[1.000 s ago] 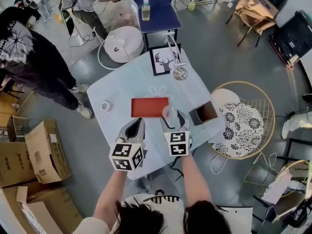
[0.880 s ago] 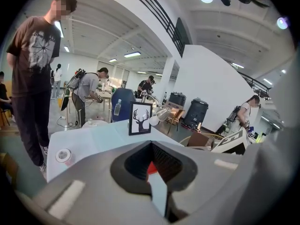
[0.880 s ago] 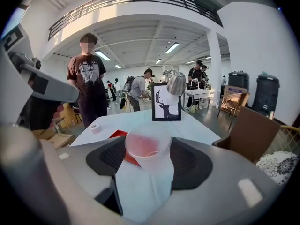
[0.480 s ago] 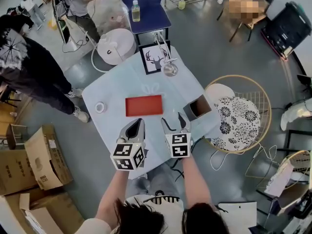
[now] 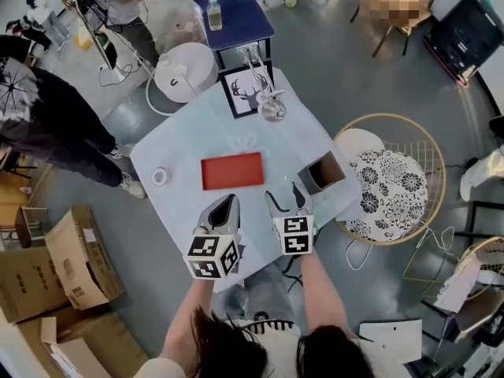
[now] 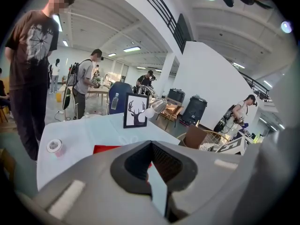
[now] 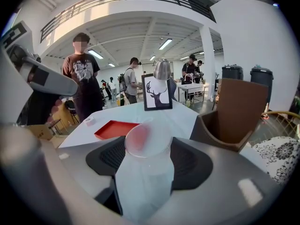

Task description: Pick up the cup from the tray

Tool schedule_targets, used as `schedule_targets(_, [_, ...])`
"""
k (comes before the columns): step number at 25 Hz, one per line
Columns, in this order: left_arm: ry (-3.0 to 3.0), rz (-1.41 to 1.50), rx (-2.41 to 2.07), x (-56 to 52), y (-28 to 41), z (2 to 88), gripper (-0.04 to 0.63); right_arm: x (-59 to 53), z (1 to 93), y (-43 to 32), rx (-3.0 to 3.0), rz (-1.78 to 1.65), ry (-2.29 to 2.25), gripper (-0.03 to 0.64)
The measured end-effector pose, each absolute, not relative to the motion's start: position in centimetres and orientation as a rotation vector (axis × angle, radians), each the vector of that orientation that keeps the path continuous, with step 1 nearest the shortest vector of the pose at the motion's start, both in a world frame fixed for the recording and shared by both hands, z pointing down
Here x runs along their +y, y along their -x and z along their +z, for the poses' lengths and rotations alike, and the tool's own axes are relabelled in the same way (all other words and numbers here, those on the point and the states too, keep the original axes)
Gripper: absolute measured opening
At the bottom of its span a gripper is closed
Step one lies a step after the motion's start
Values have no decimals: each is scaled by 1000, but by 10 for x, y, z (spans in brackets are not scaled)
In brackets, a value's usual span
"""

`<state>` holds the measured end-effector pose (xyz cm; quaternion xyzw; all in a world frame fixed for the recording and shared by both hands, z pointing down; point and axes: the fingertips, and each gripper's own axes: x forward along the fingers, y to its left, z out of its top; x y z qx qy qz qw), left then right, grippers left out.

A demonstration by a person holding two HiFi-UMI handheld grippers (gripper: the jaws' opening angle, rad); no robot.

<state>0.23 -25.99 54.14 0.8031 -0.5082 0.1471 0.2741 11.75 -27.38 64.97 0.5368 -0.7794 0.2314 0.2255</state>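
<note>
Well to the left of the red tray (image 5: 232,170): a tape roll (image 5: 160,176). Near the tray's front edge: left gripper (image 5: 227,205), jaws pressed together, nothing between. Near the tray's front right corner: right gripper (image 5: 285,199), clamped on the translucent cup (image 7: 145,165), off the tray. Right of the tray: a brown box (image 5: 324,172).

On the surface (image 5: 189,144) — one red tray (image 5: 232,171), one tape roll (image 5: 161,176) at 9 o'clock, one brown box (image 5: 323,173) at 3 o'clock, one deer picture (image 5: 242,91) and one metal lamp (image 5: 272,109) at 12 o'clock. One cup (image 7: 143,165). Two hand-held grippers — left hand-held gripper (image 5: 227,201), right hand-held gripper (image 5: 285,195).
</note>
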Motion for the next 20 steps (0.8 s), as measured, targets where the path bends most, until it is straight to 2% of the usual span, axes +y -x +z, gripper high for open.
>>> schedule_targets(14, [-2146, 396, -1407, -270, 4, 542, 0, -264, 672, -117, -2144, 658, -1498, 327])
schedule_targets(20, [-2161, 419, -1375, -267, -2, 545, 0, -263, 670, -119, -2162, 678, -1486, 352])
